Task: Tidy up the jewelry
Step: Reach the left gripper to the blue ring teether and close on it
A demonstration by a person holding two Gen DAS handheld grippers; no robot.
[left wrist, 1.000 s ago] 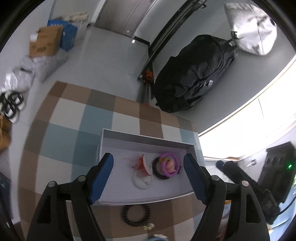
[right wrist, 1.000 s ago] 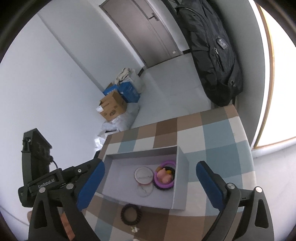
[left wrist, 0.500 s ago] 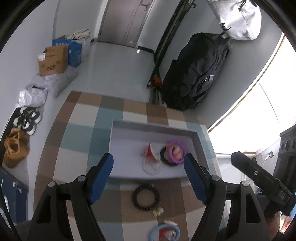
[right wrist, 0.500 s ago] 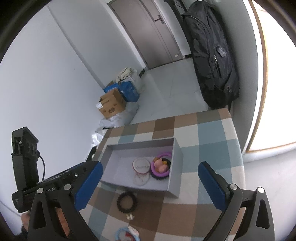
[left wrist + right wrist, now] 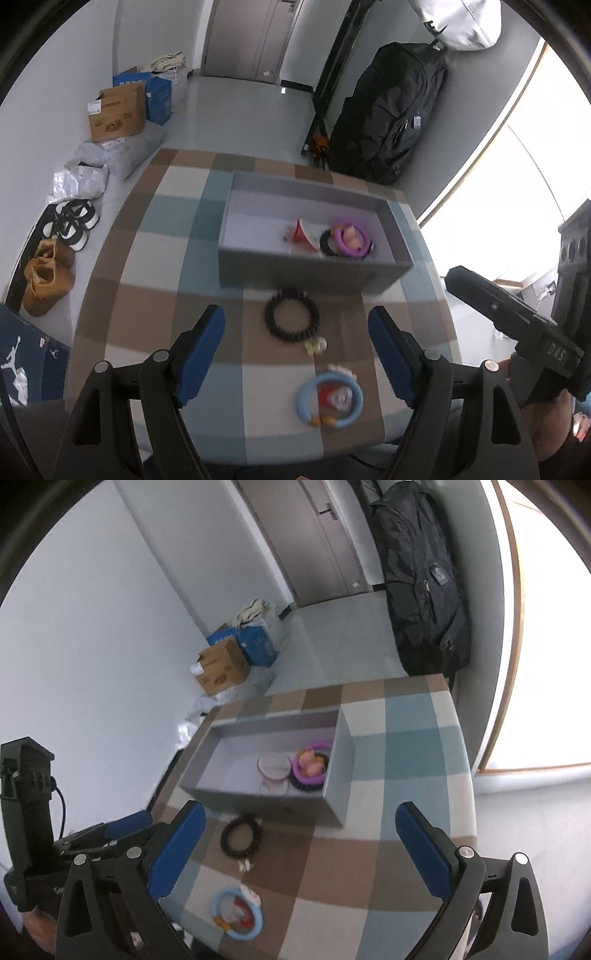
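Observation:
A grey open box (image 5: 314,275) stands on the checked table (image 5: 155,295). Inside it lie a purple ring with a pink charm (image 5: 351,240), a black bead bracelet (image 5: 325,245) and a red-and-white piece (image 5: 301,234). In front of the box, on the cloth, lie another black bead bracelet (image 5: 291,317) with a small pale charm and a light-blue ring bracelet (image 5: 330,404). My left gripper (image 5: 295,350) hovers above these two, its jaws opening, nothing gripped. My right gripper (image 5: 301,849) stands open and empty above the cloth, right of the black bead bracelet (image 5: 240,836) and the blue ring (image 5: 236,912).
A black backpack (image 5: 388,110) leans on the wall past the table's far edge. Cardboard boxes (image 5: 116,112), bags and shoes (image 5: 48,277) lie on the floor to the left. A bright window is at the right. The other gripper's black body (image 5: 509,314) shows at the right.
Both grippers have drawn back from the box, so it looks smaller and farther. The black bracelet and the blue ring on the cloth came into view. The left jaws stand a little wider.

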